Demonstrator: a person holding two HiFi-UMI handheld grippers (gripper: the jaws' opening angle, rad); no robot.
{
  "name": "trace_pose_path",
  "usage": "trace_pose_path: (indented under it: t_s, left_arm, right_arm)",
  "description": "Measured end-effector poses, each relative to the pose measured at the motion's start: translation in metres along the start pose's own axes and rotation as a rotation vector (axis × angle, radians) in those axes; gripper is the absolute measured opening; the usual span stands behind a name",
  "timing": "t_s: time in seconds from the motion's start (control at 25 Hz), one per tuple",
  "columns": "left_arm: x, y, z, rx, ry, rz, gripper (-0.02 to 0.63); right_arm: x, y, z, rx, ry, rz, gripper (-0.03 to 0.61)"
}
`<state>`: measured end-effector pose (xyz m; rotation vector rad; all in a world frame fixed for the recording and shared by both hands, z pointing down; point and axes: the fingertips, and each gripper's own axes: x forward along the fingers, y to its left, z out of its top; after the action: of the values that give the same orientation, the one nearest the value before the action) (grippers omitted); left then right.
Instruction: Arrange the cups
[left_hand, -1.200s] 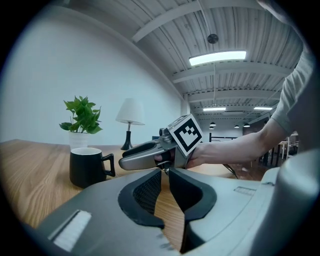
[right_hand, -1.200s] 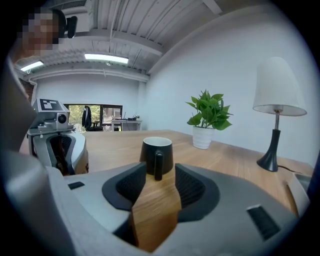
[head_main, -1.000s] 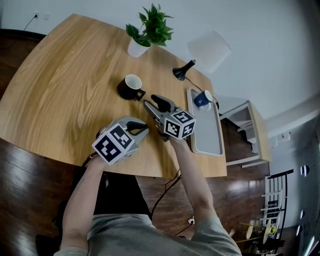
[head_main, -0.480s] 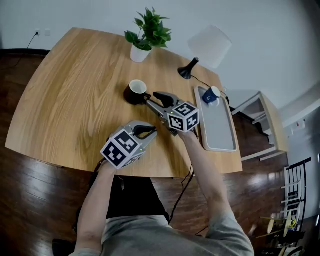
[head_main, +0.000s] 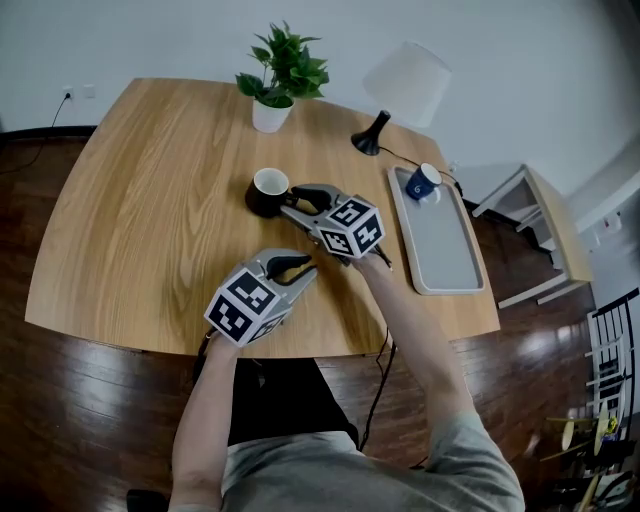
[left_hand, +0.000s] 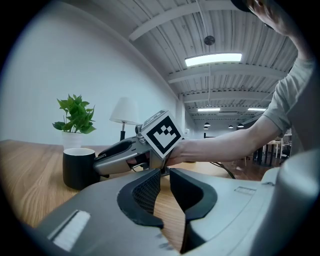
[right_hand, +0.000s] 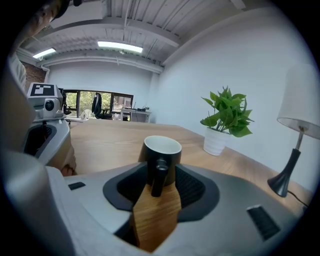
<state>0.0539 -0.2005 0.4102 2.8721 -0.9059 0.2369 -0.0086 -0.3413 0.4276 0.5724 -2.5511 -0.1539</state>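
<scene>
A black mug (head_main: 268, 190) with a white inside stands mid-table, its handle (right_hand: 158, 177) turned toward me. My right gripper (head_main: 296, 203) reaches the mug from the right. Its jaws have just been closing and stand on either side of the handle, with a gap still showing in the right gripper view (right_hand: 161, 176). A blue cup (head_main: 424, 182) lies at the far end of the grey tray (head_main: 447, 258). My left gripper (head_main: 297, 267) hovers nearer the table's front edge. Its jaws are a narrow slit apart with nothing between them (left_hand: 165, 173).
A potted plant (head_main: 277, 80) and a white table lamp (head_main: 400, 85) stand along the far edge of the wooden table (head_main: 150, 200). A lamp cord runs past the tray's far end. A small side table (head_main: 535, 230) stands off to the right.
My right gripper has slid left to the black mug, so the handle now sits between its jaws. The left gripper has stayed put.
</scene>
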Motion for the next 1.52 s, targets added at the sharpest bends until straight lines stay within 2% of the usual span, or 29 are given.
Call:
trace_pose_path:
  t_s: [0.16,0.32,0.48,0.72,1.08,1.2,1.28,1.36,1.44,1.52]
  left_arm:
    - [-0.001,0.0,-0.001,-0.001,0.001,0.0,0.066]
    - [-0.001,0.001,-0.001,-0.001,-0.001,0.001,0.061]
    - [0.0,0.001,0.0,-0.002,-0.004,-0.005,0.061]
    - [-0.004,0.002,-0.002,-0.004,-0.001,0.003,0.055]
    - [-0.001,0.003,0.001,-0.001,-0.002,-0.003,0.052]
    - [-0.002,0.004,0.001,-0.001,-0.003,0.001,0.048]
    - [-0.001,0.005,0.0,-0.004,-0.005,0.005,0.048]
    - [0.0,0.005,0.001,-0.004,-0.008,0.005,0.048]
    - [0.0,0.005,0.001,-0.004,-0.009,0.005,0.048]
    - [0.0,0.004,0.001,-0.005,-0.008,0.005,0.048]
  right_arm:
    - [0.004,0.003,0.0,-0.015,-0.002,0.013,0.17]
    - [0.005,0.006,0.001,-0.018,0.006,0.024,0.104]
    - [-0.003,0.004,0.002,0.088,-0.02,0.018,0.089]
    - [-0.032,-0.004,-0.002,0.251,-0.113,0.002,0.089]
    - [-0.107,-0.017,-0.042,0.333,-0.102,-0.066,0.089]
    - [-0.113,-0.009,-0.055,0.309,-0.091,-0.071,0.086]
    - [-0.113,-0.006,-0.06,0.242,-0.063,-0.095,0.08]
    - [-0.111,-0.004,-0.064,0.181,-0.017,-0.114,0.113]
    - [-0.11,-0.004,-0.064,0.147,0.021,-0.112,0.177]
    - [-0.11,-0.006,-0.061,0.135,0.032,-0.107,0.183]
